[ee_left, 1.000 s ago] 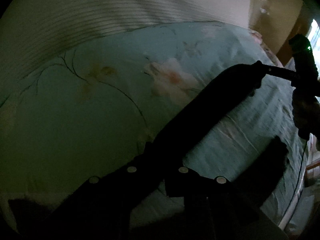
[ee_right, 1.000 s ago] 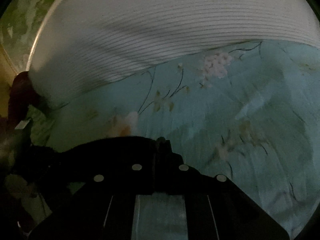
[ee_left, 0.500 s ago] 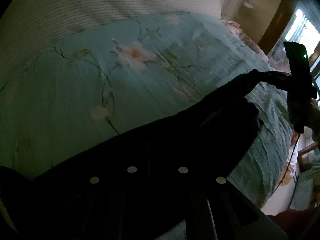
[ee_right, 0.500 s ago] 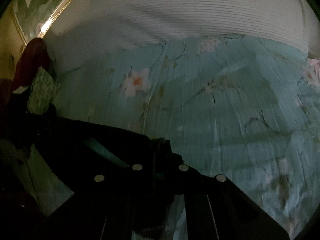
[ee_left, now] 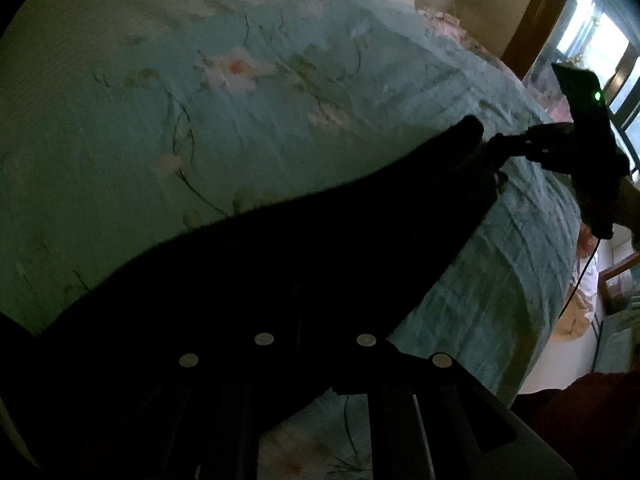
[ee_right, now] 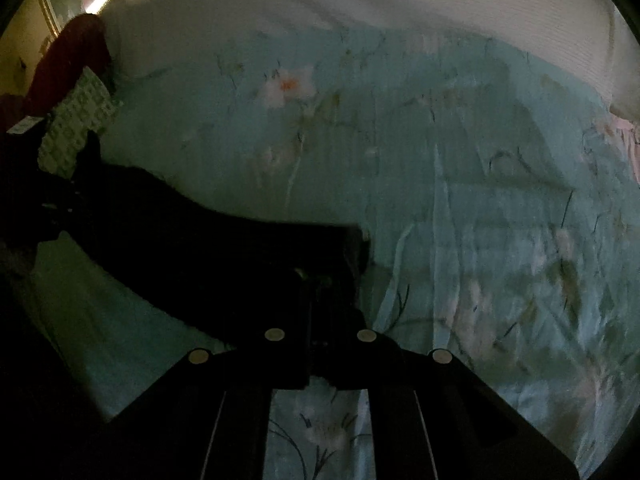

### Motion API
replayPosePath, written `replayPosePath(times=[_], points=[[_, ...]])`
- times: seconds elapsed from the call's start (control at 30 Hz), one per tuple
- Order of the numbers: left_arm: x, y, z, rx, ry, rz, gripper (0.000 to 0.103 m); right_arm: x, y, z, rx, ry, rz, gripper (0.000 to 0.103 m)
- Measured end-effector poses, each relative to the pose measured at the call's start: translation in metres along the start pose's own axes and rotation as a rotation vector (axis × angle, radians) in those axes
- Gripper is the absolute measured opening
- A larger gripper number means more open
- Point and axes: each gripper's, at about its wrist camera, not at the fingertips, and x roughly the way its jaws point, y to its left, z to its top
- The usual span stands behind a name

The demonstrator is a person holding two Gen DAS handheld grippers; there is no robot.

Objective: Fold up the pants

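1. The right gripper (ee_right: 320, 280) has its two fingers drawn together on a bunched end of the black pants (ee_right: 192, 248); the dark cloth fills the space between them.
2. The left gripper (ee_left: 316, 312) is buried in the same dark cloth. Its fingers cannot be made out against the fabric, so I cannot tell whether they are pinched together or apart.
3. In the left wrist view the pants (ee_left: 320, 264) stretch as a long dark band from the lower left up to the right gripper (ee_left: 516, 146), which holds the far end above the bed.
4. The bedspread (ee_right: 460, 200) beneath is pale teal with pink flowers and thin dark stems, and is creased in long folds.
5. A white ribbed blanket (ee_right: 400, 4) lies along the far edge of the bedspread.
6. In the right wrist view a dark red sleeve (ee_right: 68, 60) shows at the upper left, beside a green-and-white patterned cloth (ee_right: 76, 120).
7. A bright window (ee_left: 600, 44) shows at the upper right of the left wrist view.
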Motion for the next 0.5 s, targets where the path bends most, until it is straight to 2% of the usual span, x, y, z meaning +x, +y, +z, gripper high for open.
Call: replayPosePath(times=[0.2,0.27,0.3,0.33,0.37,0.4,0.43,0.47,0.5], points=[[0.017,0.004,-0.012,-0.028,0.051,-0.011,0.011,0.014,0.000,-0.007,0.008,0.040,-0.005,0.007],[0.017,0.004,-0.013,-0.041,0.057,-0.011,0.018,0.015,0.000,-0.010,0.021,0.055,-0.007,0.008],[0.017,0.005,-0.015,-0.051,0.061,-0.014,0.018,0.014,-0.001,-0.011,0.029,0.061,-0.009,0.010],[0.016,0.005,-0.016,-0.056,0.061,-0.014,0.019,0.013,0.000,-0.013,0.037,0.065,-0.009,0.013],[0.014,0.006,-0.016,-0.065,0.062,-0.010,0.024,0.013,-0.001,-0.014,0.046,0.068,-0.011,0.016],[0.013,0.006,-0.017,-0.072,0.063,-0.009,0.027,0.012,-0.001,-0.015,0.053,0.071,-0.022,0.026],[0.010,0.006,-0.019,-0.085,0.061,-0.009,0.035,0.010,-0.001,-0.016,0.059,0.071,-0.037,0.040],[0.005,0.007,-0.020,-0.101,0.053,-0.011,0.043,0.007,-0.001,-0.017,0.069,0.062,-0.044,0.045],[0.002,0.009,-0.021,-0.114,0.045,-0.011,0.046,0.003,-0.001,-0.017,0.078,0.049,-0.043,0.048]])
